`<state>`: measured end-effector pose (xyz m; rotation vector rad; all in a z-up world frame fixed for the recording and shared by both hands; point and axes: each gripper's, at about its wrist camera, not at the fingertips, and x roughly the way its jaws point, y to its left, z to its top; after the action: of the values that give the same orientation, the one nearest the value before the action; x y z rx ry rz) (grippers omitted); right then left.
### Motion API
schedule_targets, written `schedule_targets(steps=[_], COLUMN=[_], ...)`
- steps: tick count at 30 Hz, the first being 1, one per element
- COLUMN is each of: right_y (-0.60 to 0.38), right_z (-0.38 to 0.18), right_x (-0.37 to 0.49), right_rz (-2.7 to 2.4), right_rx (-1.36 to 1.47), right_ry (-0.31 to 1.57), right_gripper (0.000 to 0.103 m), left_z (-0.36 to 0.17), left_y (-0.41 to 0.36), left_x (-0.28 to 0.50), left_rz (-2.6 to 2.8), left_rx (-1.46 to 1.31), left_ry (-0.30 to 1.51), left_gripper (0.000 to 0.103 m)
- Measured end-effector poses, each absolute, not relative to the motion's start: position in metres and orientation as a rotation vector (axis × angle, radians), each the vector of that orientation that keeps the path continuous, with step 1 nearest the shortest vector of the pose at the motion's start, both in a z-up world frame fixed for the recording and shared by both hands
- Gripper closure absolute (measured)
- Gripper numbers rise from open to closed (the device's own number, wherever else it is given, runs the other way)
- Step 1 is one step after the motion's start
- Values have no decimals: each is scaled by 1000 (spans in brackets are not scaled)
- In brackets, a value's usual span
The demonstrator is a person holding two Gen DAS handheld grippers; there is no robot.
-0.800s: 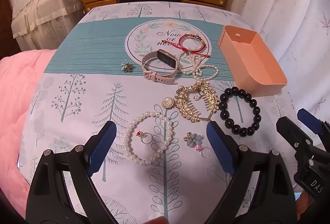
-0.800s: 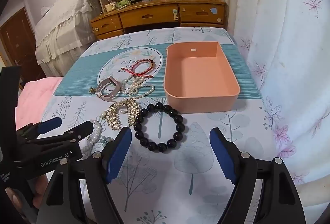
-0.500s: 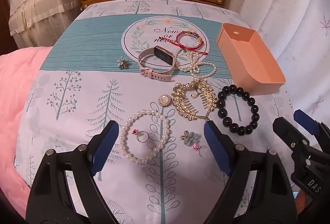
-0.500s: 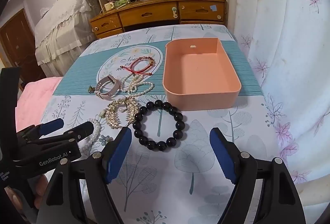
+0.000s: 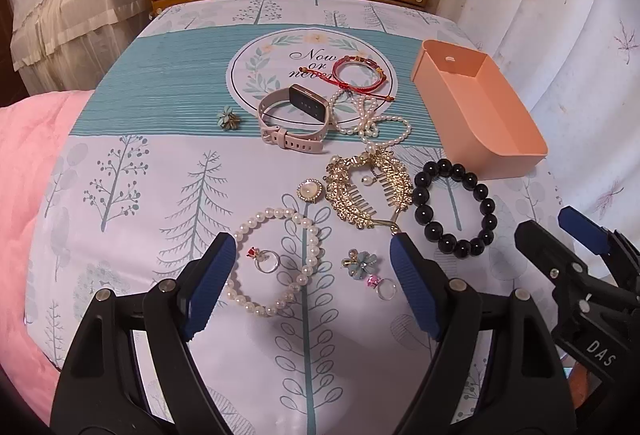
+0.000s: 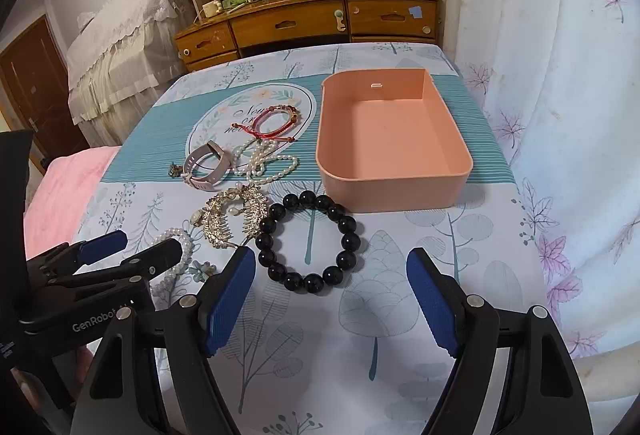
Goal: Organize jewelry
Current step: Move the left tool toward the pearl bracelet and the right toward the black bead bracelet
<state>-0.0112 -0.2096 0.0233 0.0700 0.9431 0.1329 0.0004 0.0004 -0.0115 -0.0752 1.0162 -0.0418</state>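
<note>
The peach-coloured tray (image 6: 394, 177) sits on the tree-printed bedspread (image 5: 160, 163) with nothing in it; its whole floor shows bare in the right wrist view. All the jewelry lies outside it, spread over the cloth to its left.

Nearest the tray is the black bead bracelet (image 6: 310, 241), just beside the front wall but not touching it. Next to that lies the gold hair comb (image 5: 368, 191), with a small round pearl brooch (image 5: 309, 191) just beside its left edge. Farther back are a tangled pearl necklace (image 5: 370, 119), a red cord bracelet (image 5: 358, 73) on the round printed medallion, a pink smartwatch (image 5: 294, 121) and a little blue flower clip (image 5: 228, 118) off on its own.

Closest to the left gripper (image 5: 310, 275) lies a pearl bracelet (image 5: 276, 259) with a silver ring (image 5: 266, 259) inside its loop (the ring carries a small red ornament), then a blue flower brooch (image 5: 362, 263) and a ring with a pink stone (image 5: 380, 285), which is too small to make out well.

The left gripper's fingers are spread wide with nothing between the pads, one pad overlapping the pearl bracelet's edge in the picture. The right gripper (image 6: 332, 295) is likewise spread wide and empty, poised just in front of the black beads. Nothing lies between the beads and the tray.
</note>
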Motion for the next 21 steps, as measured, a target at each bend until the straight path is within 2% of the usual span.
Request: schedule_targets(steps=[21], right_y=[-197], right_z=[11], right_x=[3], right_rz=[144], right_rx=[51], right_ry=[985], right_gripper=[24], left_z=[-11], left_y=[7], left_x=[3], left_rz=[-25], left_rx=[-72], left_ry=[1017], left_gripper=[25])
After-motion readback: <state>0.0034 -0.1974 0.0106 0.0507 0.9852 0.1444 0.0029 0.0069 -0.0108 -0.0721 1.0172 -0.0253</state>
